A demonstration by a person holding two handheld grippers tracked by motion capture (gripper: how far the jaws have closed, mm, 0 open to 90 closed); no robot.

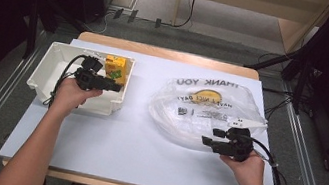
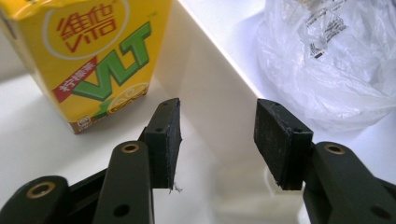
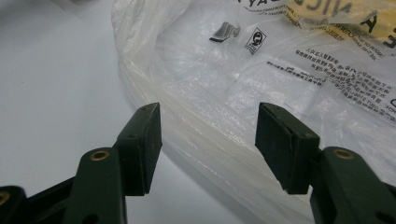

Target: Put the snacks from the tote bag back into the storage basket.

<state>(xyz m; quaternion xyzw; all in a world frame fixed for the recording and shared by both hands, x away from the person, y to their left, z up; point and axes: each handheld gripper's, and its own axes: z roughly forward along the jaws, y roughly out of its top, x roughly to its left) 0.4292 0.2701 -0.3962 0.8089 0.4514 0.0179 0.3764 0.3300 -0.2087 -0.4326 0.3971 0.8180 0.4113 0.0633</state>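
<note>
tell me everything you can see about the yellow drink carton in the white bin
The yellow cardboard drink carton is a box printed with green "VLT" lettering, red Chinese characters in a white ring, a red band and lemon-slice art. It stands upright on the floor of the white plastic bin, in its far right corner near the side wall. The open left gripper is beside it, not touching.

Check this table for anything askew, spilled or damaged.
Nothing is spilled or damaged. The yellow drink carton stands upright in the white bin, apart from the open left gripper. The plastic bag lies crumpled on the table, its print upside down in the high view; the right gripper is open at its edge.
</note>
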